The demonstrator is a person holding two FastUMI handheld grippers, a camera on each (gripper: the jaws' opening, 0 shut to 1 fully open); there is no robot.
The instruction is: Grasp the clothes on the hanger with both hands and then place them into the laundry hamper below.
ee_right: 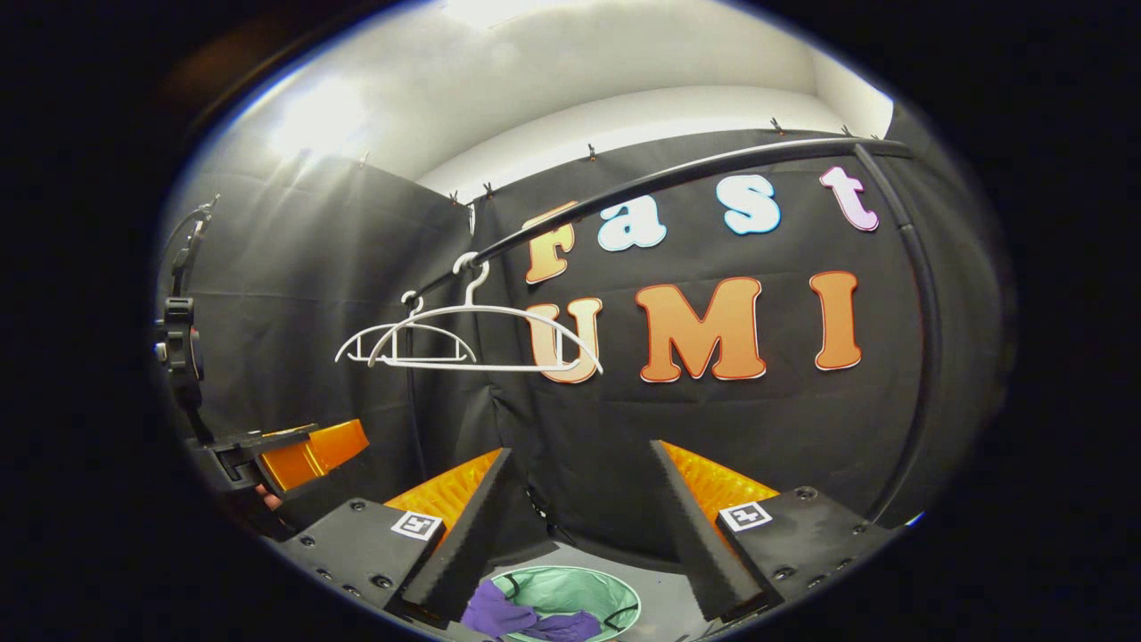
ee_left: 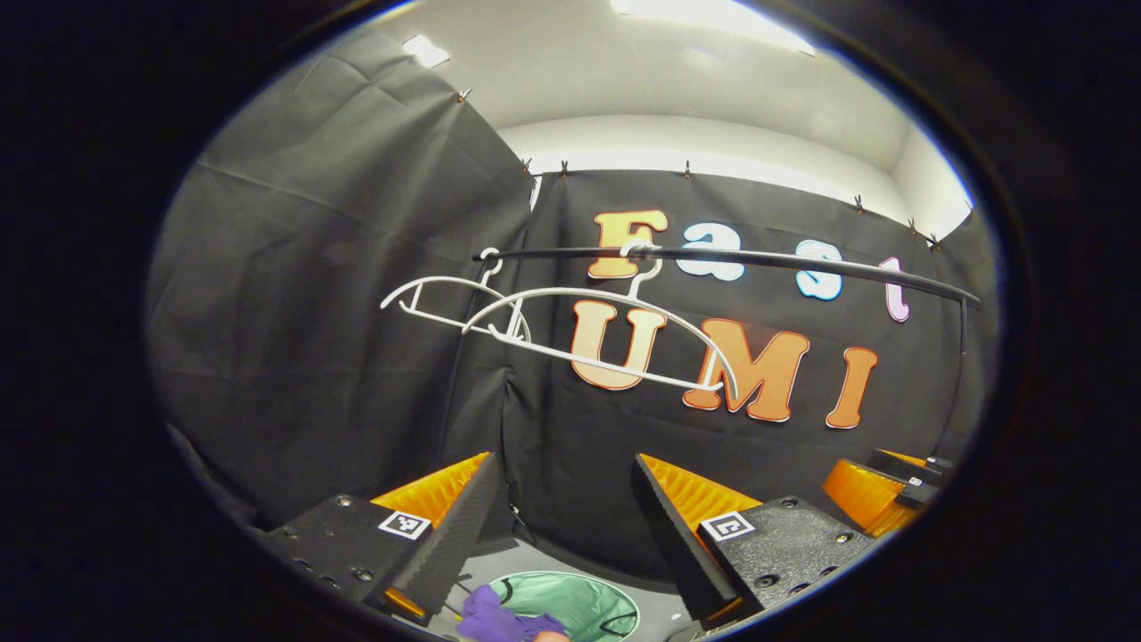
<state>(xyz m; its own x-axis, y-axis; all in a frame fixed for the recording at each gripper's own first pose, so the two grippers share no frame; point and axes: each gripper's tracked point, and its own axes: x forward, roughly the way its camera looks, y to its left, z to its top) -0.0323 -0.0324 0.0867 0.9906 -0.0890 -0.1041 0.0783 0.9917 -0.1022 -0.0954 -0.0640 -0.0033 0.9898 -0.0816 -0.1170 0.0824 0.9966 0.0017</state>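
Both claws are held up with their jaws spread wide and nothing between them. The left claw (ee_left: pixel 562 513) shows two wedge-shaped fingers with ribbed inner faces, angled apart like a V; the right claw (ee_right: pixel 579 508) stands the same way, its fingers (ee_right: pixel 463 526) finely ridged along the gripping edge.

Low between the fingers lies the laundry hamper (ee_right: pixel 570 590) — a round, pale green basket of smooth, slightly glossy fabric with a dark rim. The clothes (ee_right: pixel 504 613), a soft purple crumpled heap, rest at the hamper's near left edge, partly draped over the rim; in the left gripper view they appear as a purple bunch (ee_left: pixel 490 620) at the same spot.

Farther off, a thin dark rail (ee_left: pixel 758 260) curves across the booth. Two slim white hangers (ee_right: pixel 472 343) — bare, arched wire-like frames with hooks — hang from it side by side, towards its left end.
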